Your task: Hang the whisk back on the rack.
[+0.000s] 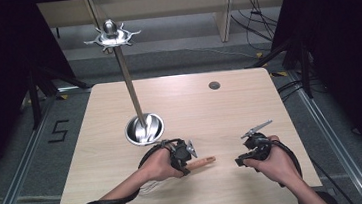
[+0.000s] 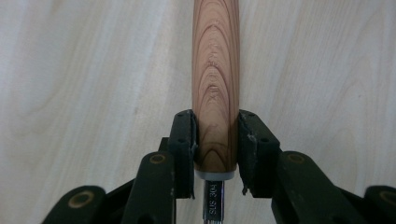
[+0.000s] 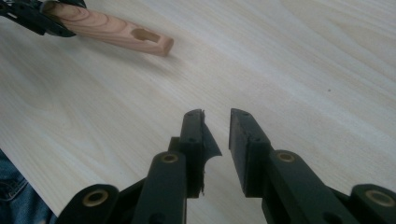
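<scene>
High view: on the wooden bench [image 1: 230, 112], the left gripper [image 1: 183, 156] sits at about 7 o'clock from the bench's middle, with a wooden handle [image 1: 203, 161] sticking out of it toward 3 o'clock. Wire loops at the tool's other end show pale under the left hand [image 1: 157, 165]. The right gripper [image 1: 247, 156] sits near 5 o'clock, a short way from the handle's tip. A steel bowl [image 1: 145, 129] with a tall metal stand [image 1: 128, 82] rising from it stands at 12 o'clock from the left gripper.

Left gripper view: the jaws are clamped on the handle [image 2: 215, 88] near its metal collar; the handle runs toward 12 o'clock above the bench.

Right gripper view: the jaws stand slightly apart with nothing between them, over bare bench. The handle [image 3: 116, 31] lies at 11 o'clock, its slotted end free.
</scene>
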Available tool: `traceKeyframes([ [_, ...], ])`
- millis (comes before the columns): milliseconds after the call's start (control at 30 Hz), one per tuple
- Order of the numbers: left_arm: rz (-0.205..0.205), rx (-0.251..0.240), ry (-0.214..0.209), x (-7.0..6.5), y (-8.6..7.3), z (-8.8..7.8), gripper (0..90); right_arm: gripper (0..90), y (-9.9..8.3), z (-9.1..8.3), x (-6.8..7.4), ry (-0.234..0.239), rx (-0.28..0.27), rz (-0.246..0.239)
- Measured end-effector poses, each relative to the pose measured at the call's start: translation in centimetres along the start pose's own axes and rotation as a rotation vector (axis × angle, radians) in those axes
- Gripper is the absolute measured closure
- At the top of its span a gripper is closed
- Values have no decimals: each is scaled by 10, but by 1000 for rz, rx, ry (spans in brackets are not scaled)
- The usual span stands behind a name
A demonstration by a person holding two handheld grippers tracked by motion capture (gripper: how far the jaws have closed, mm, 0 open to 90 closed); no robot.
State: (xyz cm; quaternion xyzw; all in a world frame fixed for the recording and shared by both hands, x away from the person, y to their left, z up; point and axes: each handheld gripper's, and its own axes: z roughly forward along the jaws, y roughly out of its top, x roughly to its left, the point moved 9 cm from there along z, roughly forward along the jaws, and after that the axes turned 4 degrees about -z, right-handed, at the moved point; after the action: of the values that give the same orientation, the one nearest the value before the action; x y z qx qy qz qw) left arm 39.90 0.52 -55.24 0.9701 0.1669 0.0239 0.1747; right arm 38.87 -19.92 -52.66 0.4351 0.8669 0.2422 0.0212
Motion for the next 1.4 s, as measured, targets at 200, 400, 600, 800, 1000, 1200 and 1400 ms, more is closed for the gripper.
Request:
traceKeyframes([
  [200,-45,-110,22,3,4,-18,683,753,1,-3,-3,-14,-18,16],
  [400,-104,-236,32,6,6,-38,683,752,4,-4,-6,-11,-51,22],
  [600,-110,-303,51,11,2,-62,684,749,5,-4,-7,-14,-66,15],
  [800,-161,-420,54,11,2,-84,685,740,6,-5,-9,-25,-77,21],
  [1000,-223,-551,57,10,1,-104,685,721,7,-5,-8,-28,-87,10],
  [1200,-275,-644,48,12,-5,-118,685,700,10,-4,-9,-40,-115,1],
  [1400,-298,-687,58,15,-12,-126,685,681,9,-2,-10,-47,-104,-16],
])
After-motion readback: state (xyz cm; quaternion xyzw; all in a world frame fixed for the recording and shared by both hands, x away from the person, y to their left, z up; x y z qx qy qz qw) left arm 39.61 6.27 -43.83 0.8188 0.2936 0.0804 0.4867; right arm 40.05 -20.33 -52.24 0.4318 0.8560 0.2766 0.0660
